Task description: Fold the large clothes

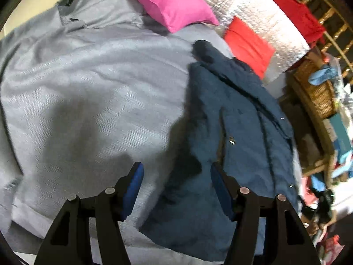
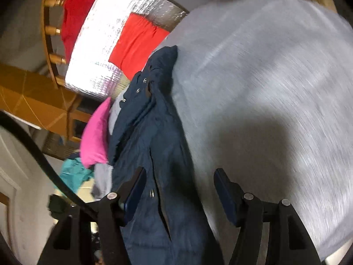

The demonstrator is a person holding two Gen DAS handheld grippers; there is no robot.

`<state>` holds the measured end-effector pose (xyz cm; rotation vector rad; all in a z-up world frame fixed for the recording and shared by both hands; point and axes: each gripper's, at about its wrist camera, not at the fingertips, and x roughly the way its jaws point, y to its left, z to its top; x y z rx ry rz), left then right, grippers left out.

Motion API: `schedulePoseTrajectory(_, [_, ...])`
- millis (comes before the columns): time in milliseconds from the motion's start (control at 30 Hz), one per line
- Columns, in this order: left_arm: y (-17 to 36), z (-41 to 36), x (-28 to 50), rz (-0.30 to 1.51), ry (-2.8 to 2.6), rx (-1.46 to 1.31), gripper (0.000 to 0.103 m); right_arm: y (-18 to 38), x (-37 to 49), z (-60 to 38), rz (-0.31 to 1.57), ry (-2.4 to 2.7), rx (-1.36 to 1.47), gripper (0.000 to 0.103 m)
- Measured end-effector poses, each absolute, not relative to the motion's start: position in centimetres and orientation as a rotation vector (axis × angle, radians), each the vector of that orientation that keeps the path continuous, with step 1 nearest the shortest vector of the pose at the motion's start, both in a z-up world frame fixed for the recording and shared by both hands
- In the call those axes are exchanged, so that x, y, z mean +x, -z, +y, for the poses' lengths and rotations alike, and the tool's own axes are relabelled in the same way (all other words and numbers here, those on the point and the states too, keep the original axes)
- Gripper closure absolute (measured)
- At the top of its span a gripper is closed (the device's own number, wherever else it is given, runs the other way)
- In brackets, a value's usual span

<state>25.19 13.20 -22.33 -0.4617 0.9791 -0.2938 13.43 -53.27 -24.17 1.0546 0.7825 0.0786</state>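
Between folds: left gripper (image 1: pixel 176 190) and right gripper (image 2: pixel 179 195) both wide, empty, over navy jacket (image 1: pixel 238 132) on grey sheet (image 1: pixel 88 88); next, pinch an edge.

A grey sheet (image 1: pixel 92 84) is covering the supporting surface, filling the left and centre of the frame. Lying directly on it are a navy jacket (image 1: pixel 238 119) at centre right, a pink pillow (image 1: pixel 172 4) at top centre, and a red cloth (image 1: pixel 249 44) at upper right.
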Motion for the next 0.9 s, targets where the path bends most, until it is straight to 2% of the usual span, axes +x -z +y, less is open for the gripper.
schedulePoseTrajectory(67, [22.4,12.2,24.9,0.972,0.361,-0.455,0.061,25.0,12.3,-53.6,0.763,-0.103,1.113,0.036])
schedulePoseTrajectory(167, [22.4,10.6,24.8,0.963,0.347,-0.391,0.061,25.9,11.1,-53.9,0.737,-0.149,1.174,0.036])
schedulePoseTrajectory(200, [22.5,10.4,24.9,0.966,0.344,-0.39,0.06,25.9,10.8,-53.8,0.726,-0.169,1.179,0.04])
schedulePoseTrajectory(233, [22.6,10.4,24.9,0.97,0.343,-0.405,0.056,25.9,10.7,-53.7,0.718,-0.186,1.181,0.044])
schedulePoseTrajectory(367, [23.1,10.5,24.9,0.969,0.357,-0.445,0.043,25.7,11.3,-52.2,0.742,-0.234,1.15,0.045])
schedulePoseTrajectory(433, [23.4,10.3,24.9,0.976,0.379,-0.439,0.043,25.9,12.0,-51.5,0.781,-0.219,1.109,0.045])
schedulePoseTrajectory(500, [23.7,10.1,24.7,0.984,0.384,-0.409,0.045,26.3,12.6,-50.7,0.823,-0.21,1.071,0.058])
schedulePoseTrajectory(600, [23.6,9.5,24.4,0.98,0.409,-0.368,0.05,26.3,12.6,-49.8,0.841,-0.236,1.042,0.067])
schedulePoseTrajectory(633, [23.6,9.2,24.3,0.979,0.42,-0.35,0.057,26.2,12.5,-49.5,0.843,-0.251,1.037,0.067])
schedulePoseTrajectory(667, [23.5,9.2,24.1,0.978,0.423,-0.343,0.059,26.0,12.4,-49.0,0.844,-0.269,1.032,0.067])
schedulePoseTrajectory(800, [23.8,9.6,24.2,0.991,0.409,-0.341,0.055,27.1,12.4,-46.6,0.942,-0.248,0.96,0.068])
schedulePoseTrajectory(900, [24.3,10.0,24.4,1.009,0.387,-0.359,0.053,26.8,12.3,-45.9,0.932,-0.233,0.92,0.069])
